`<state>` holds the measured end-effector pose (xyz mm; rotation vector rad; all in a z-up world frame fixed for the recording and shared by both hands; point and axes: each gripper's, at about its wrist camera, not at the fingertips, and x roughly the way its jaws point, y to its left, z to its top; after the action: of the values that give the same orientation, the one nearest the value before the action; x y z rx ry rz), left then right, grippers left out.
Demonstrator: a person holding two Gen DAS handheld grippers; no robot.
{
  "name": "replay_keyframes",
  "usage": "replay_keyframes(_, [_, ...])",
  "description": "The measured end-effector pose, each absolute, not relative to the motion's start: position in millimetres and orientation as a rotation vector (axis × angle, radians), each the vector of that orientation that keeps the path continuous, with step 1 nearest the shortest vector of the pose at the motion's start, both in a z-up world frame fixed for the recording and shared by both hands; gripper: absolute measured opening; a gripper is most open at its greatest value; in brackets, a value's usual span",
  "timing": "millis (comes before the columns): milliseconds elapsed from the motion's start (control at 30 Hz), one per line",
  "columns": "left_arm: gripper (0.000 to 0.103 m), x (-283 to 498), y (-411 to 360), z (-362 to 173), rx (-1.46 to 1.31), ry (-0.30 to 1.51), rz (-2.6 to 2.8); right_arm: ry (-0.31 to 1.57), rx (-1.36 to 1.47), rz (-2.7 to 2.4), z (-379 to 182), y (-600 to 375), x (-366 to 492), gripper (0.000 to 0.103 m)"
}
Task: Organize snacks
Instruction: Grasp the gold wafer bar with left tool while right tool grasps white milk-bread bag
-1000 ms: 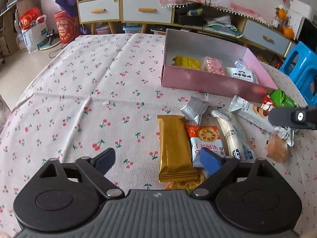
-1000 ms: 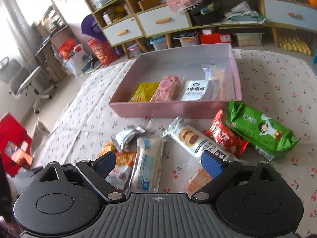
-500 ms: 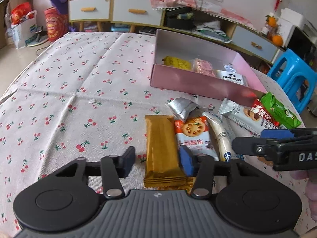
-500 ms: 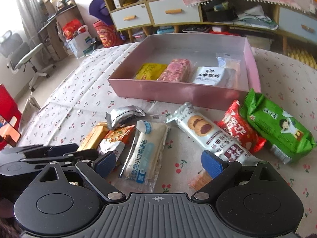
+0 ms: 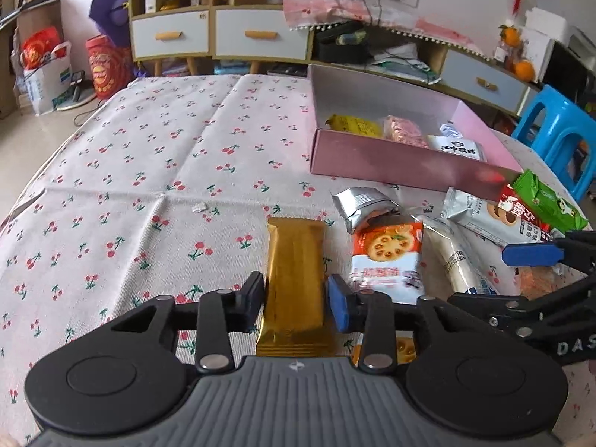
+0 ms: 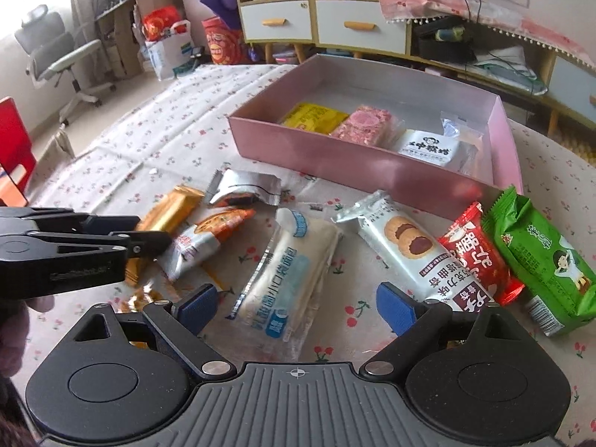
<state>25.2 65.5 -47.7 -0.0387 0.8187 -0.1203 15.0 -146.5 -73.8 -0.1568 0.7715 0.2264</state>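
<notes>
On cherry-print cloth (image 5: pixel 149 186), flat glossy gold packet (image 5: pixel 294 260)

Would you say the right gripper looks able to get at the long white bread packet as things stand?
Probably yes. The right gripper, its jaws closing slightly but wide apart, straddles the white bread packet's near end, nothing lying on top. The left gripper, shut on the gold bar, stays aside.

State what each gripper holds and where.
Left gripper: shut on the gold snack bar, near its lower end. Right gripper: open, holding nothing.
</notes>
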Motion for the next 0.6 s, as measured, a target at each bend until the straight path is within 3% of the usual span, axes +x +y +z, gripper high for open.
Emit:
replay_keyframes(133, [0.051, 22.9, 56.5, -50.9, 0.021, 0.799, -0.152, 0.784, -0.154, 0.199, -78.9, -149.1, 20.8, 0.092])
replay_keyframes(300, [0.052, 22.0, 54.5, -51.2, 0.034, 0.791, -0.151, 0.778, -0.177, 0.183, -80.3, -146.5, 22.4, 0.088])
replay_keyframes(467, [0.044, 21.9, 55.9, -50.0, 0.026, 0.795, -0.128, 0.766, -0.204, 0.177, -80.3, -143.4, 23.2, 0.076])
replay_keyframes(600, [0.032, 23.2, 61.2, -48.3, 0.003, 0.803, -0.103, 0.761, -0.21, 0.187, -77.5, -141.2, 23.5, 0.052])
